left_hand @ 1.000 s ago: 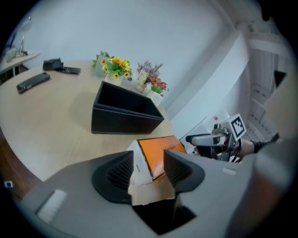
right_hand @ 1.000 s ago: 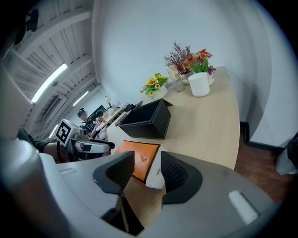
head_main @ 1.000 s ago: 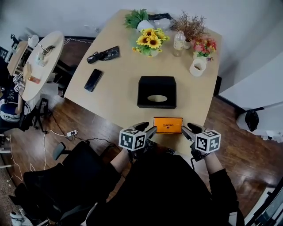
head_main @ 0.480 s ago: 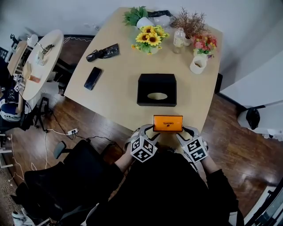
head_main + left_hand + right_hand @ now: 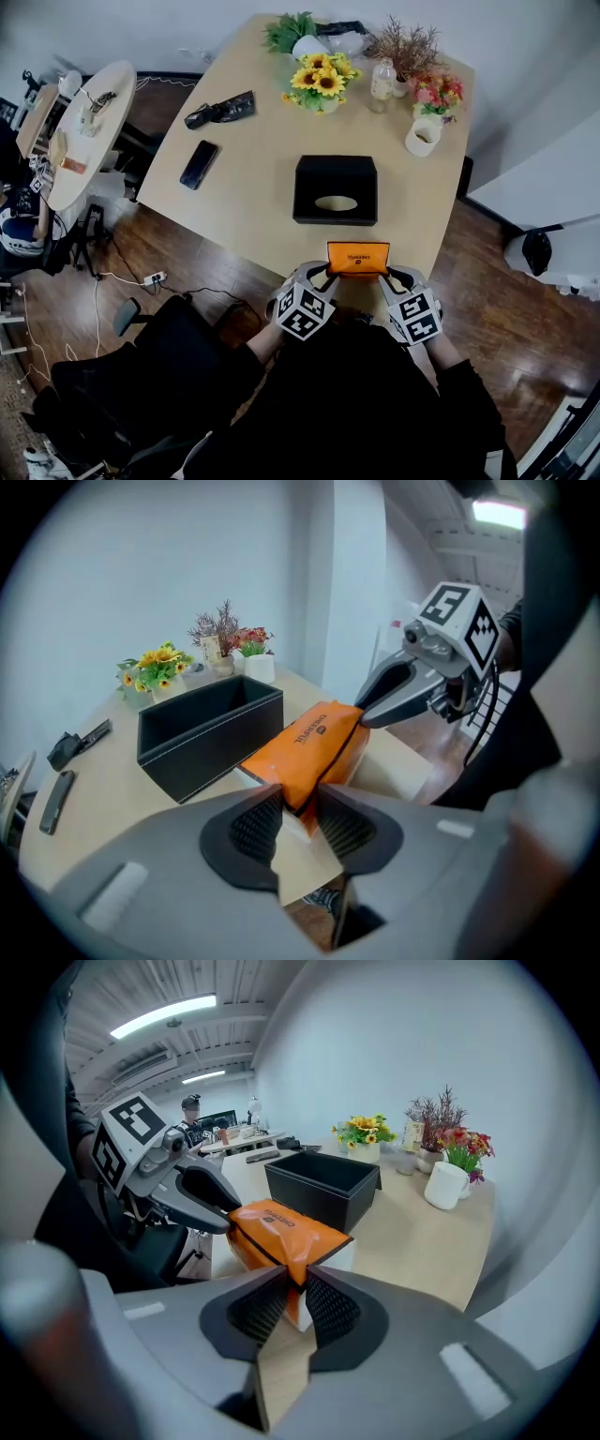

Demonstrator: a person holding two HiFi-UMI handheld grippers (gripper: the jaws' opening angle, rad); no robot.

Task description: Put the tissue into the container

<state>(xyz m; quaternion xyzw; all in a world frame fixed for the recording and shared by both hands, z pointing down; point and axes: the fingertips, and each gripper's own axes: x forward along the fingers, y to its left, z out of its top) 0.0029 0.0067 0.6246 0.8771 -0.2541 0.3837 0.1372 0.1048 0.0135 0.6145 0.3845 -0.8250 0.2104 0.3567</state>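
The orange tissue pack (image 5: 357, 258) lies at the tabletop's (image 5: 253, 159) near edge, pinched at both ends. The left hand-held gripper (image 5: 324, 273) and right hand-held gripper (image 5: 388, 274) have just been closing and now nip its wrapper. It looks light, soft and slick-filmed, so these thin pinches may slip; a deeper bite on the ends seems safer. The open black container (image 5: 302, 187) stands just beyond, mid-tabletop, with bare room around it.

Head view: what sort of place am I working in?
Probably an office meeting room: a long wooden table with sunflowers, a black office chair, and ceiling strip lights.
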